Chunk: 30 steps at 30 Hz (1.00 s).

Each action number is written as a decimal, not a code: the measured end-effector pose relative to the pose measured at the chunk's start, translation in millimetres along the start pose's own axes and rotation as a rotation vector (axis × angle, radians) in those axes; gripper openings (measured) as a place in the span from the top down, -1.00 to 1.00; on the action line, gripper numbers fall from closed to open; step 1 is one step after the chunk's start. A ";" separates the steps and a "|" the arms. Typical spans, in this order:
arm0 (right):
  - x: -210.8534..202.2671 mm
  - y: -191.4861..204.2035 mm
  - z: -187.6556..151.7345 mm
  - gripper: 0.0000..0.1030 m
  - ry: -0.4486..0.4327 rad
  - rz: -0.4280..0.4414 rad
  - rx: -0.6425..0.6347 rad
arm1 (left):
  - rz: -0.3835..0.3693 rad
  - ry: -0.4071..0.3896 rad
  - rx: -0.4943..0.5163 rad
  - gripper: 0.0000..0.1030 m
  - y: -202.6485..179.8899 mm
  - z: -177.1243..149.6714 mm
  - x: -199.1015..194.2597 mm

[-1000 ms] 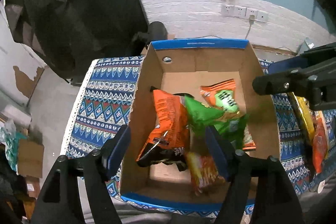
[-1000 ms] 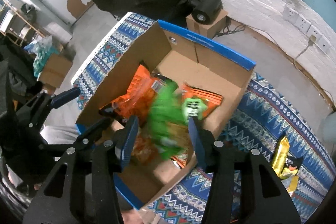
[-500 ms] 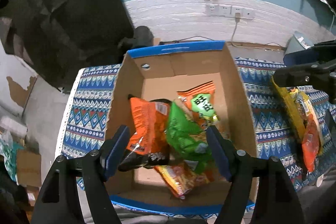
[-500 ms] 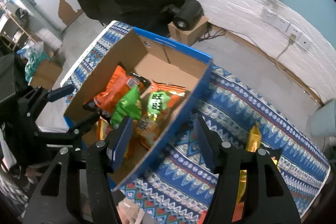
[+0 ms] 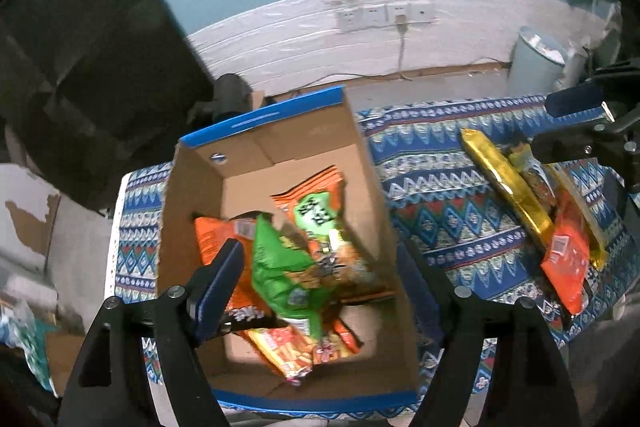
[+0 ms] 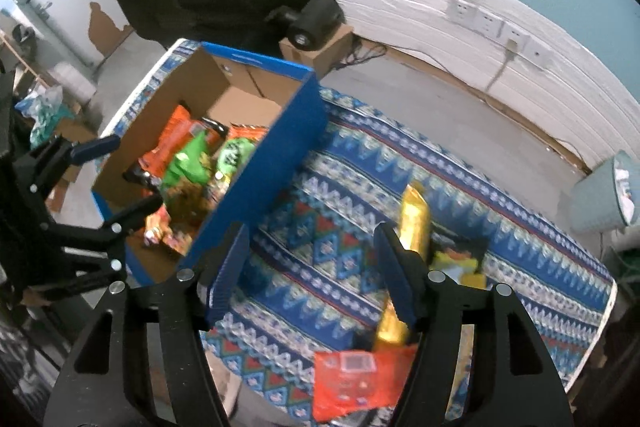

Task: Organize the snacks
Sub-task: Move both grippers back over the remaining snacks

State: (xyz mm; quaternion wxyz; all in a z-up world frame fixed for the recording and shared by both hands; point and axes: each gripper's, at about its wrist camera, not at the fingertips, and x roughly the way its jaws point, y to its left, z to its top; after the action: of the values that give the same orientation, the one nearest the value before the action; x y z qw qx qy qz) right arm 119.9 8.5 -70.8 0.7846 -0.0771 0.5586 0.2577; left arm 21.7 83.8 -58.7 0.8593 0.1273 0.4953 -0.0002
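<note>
A blue-edged cardboard box (image 5: pixel 276 155) (image 6: pixel 280 147) stands on the patterned cloth and holds several snack bags: a green bag (image 5: pixel 280 267) (image 6: pixel 188 163), an orange bag (image 5: pixel 212 239), an orange-and-green bag (image 5: pixel 316 207). My left gripper (image 5: pixel 320 275) is open and empty above the box. My right gripper (image 6: pixel 312 267) is open and empty over the cloth, right of the box. A gold packet (image 6: pixel 414 223) (image 5: pixel 508 187), an orange bag (image 6: pixel 356 383) (image 5: pixel 568 267) and a yellow bag (image 6: pixel 460 263) lie on the cloth near it.
The blue patterned cloth (image 6: pixel 500 227) (image 5: pixel 432 187) covers the table. A black device on a small cardboard box (image 6: pixel 316 27) sits on the floor behind. A pale bin (image 6: pixel 604 195) stands at the right. A wall with sockets (image 5: pixel 384 15) runs behind.
The green bag dropped from my right gripper into the box. My right gripper then moved right, from over the box to the loose snacks on the cloth. The left view shifted right.
</note>
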 end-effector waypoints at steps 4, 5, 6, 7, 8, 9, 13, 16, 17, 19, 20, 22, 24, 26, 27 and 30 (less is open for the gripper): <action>-8.0 -15.6 -19.2 -0.28 0.003 -0.019 0.012 | -0.011 0.000 0.046 -0.54 -22.1 4.4 -1.4; -10.4 -20.9 -24.7 -0.28 0.003 -0.024 0.017 | -0.015 0.000 0.056 -0.54 -26.9 5.5 -1.6; -11.9 -26.1 -28.2 -0.28 0.003 -0.027 0.023 | -0.018 0.000 0.064 -0.54 -31.5 6.1 -1.5; -13.9 -30.9 -32.7 -0.28 0.002 -0.029 0.031 | -0.021 0.002 0.078 -0.54 -38.5 7.1 -1.5; -16.2 -36.4 -37.9 -0.28 0.002 -0.028 0.040 | -0.023 0.003 0.088 -0.54 -42.5 7.8 -1.0; -17.3 -39.8 -41.0 -0.28 0.003 -0.027 0.047 | -0.026 0.004 0.096 -0.54 -47.0 8.3 -1.3; -22.8 -59.0 -58.4 -0.28 0.005 -0.038 0.070 | -0.044 0.010 0.138 -0.54 -69.1 11.1 -1.2; -27.0 -73.0 -70.6 -0.28 0.006 -0.050 0.090 | -0.059 0.009 0.166 -0.54 -85.5 13.2 -1.9; -28.3 -77.1 -74.5 -0.28 0.005 -0.052 0.098 | -0.063 0.010 0.175 -0.54 -90.2 13.8 -2.0; -31.5 -86.6 -81.6 -0.28 0.005 -0.057 0.118 | -0.077 0.008 0.192 -0.54 -101.2 15.2 -2.6; -33.1 -90.6 -84.9 -0.28 0.006 -0.059 0.125 | -0.084 0.006 0.199 -0.55 -106.1 16.3 -3.0; -37.0 -98.6 -92.0 -0.28 0.002 -0.063 0.137 | -0.101 0.005 0.210 -0.60 -116.2 17.5 -3.6; -39.8 -106.0 -98.6 -0.28 0.000 -0.066 0.149 | -0.124 0.002 0.221 -0.61 -126.9 18.8 -4.4; -40.8 -114.7 -105.4 -0.28 0.003 -0.072 0.167 | -0.144 0.004 0.234 -0.61 -137.7 20.3 -3.7; -40.3 -120.4 -110.4 -0.28 0.008 -0.074 0.181 | -0.152 0.006 0.238 -0.61 -142.1 20.5 -3.6; -35.6 -132.2 -125.5 -0.28 0.029 -0.076 0.210 | -0.198 0.020 0.259 -0.61 -157.9 21.8 -0.5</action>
State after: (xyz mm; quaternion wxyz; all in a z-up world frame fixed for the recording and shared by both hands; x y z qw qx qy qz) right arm 71.1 -167.2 -105.9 0.7894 -0.0194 0.5905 0.1669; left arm 20.0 -73.9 -82.4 0.8266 0.1874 0.5097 -0.1475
